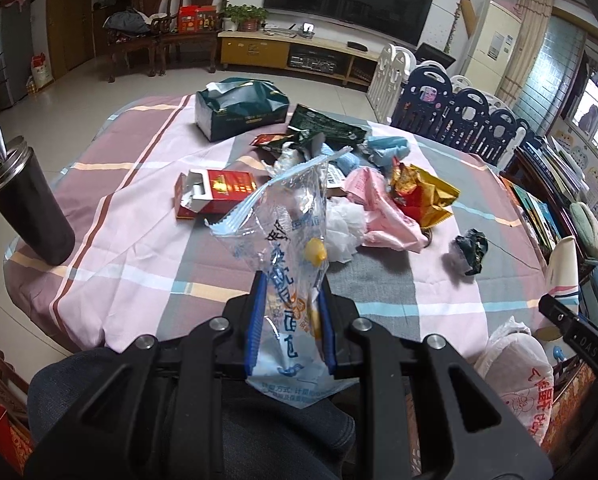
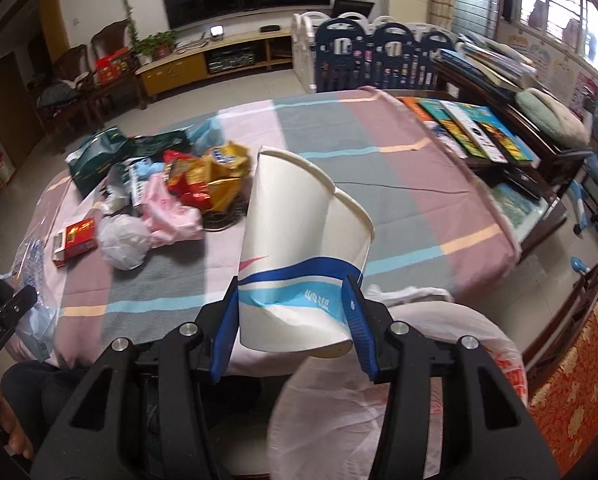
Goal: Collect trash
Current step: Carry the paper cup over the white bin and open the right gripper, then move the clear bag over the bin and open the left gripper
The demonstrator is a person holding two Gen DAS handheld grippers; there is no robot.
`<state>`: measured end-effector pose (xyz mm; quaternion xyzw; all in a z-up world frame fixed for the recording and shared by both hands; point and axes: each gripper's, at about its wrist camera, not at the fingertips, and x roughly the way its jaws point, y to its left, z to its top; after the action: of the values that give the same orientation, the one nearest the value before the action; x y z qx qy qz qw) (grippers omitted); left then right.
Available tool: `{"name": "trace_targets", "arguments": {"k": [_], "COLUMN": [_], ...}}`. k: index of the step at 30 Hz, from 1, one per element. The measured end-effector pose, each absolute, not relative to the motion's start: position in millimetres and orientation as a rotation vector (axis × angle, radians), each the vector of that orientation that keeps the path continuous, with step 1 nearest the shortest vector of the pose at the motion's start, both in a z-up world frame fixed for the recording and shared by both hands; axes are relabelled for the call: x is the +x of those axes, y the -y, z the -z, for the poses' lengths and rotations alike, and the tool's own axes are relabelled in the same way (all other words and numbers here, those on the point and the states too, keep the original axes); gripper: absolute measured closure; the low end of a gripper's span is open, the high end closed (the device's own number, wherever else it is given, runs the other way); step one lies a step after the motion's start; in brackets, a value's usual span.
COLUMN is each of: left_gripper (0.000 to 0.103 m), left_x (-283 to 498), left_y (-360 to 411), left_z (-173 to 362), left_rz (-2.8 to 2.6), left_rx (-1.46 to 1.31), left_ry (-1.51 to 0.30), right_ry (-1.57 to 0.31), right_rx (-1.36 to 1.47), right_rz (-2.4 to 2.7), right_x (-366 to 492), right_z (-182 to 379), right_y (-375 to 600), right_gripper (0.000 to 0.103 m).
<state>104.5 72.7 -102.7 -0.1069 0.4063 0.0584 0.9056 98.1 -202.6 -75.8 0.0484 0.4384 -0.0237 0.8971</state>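
Above the table's near edge, the left gripper [image 1: 289, 312] has its fingers pinched on a clear plastic wrapper [image 1: 283, 232] that sticks up toward 12 o'clock. The right gripper [image 2: 293, 320] clamps a crushed paper cup [image 2: 299, 248], tilted, over a white trash bag [image 2: 351, 412]. The remaining litter [image 1: 379, 184] lies on the checked tablecloth [image 1: 139, 248], a cigarette box [image 1: 215, 192] at its 9 o'clock.
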Motion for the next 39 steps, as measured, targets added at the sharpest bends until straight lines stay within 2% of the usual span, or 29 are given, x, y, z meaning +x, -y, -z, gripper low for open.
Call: {"name": "trace_targets", "arguments": {"k": [8, 18, 25, 27, 28, 31, 39], "left_gripper": [0.078, 0.078, 0.078, 0.078, 0.078, 0.078, 0.078], "left_x": [97.1, 91.4, 87.6, 87.1, 86.8, 83.8, 65.2], "left_y": [-51.5, -39.6, -35.0, -28.1, -21.2, 6.7, 144.8], "left_z": [92.4, 83.7, 80.4, 82.2, 83.5, 86.5, 115.8], "left_rz": [-0.069, -0.017, 0.018, 0.046, 0.07, 0.164, 0.738], "left_rx": [-0.198, -0.201, -0.213, -0.213, -0.208, -0.18, 0.006], "left_ry": [-0.82, -0.807, -0.809, -0.823, -0.835, -0.862, -1.016], "right_ry": [-0.968, -1.052, -1.206, -1.223, -1.221, -1.189, -1.079], "right_rx": [0.152, 0.065, 0.268, 0.29, 0.305, 0.344, 0.39], "right_rz": [0.114, 0.195, 0.17, 0.17, 0.175, 0.187, 0.246], "right_x": [82.2, 36.2, 16.2, 13.8, 11.7, 7.5, 5.0], "right_z": [80.7, 85.7, 123.5, 128.7, 129.6, 128.0, 112.9], "right_y": [239.9, 282.1, 314.6, 318.8, 322.9, 336.9, 372.4], "right_gripper": [0.053, 0.053, 0.052, 0.046, 0.041, 0.035, 0.035]}}
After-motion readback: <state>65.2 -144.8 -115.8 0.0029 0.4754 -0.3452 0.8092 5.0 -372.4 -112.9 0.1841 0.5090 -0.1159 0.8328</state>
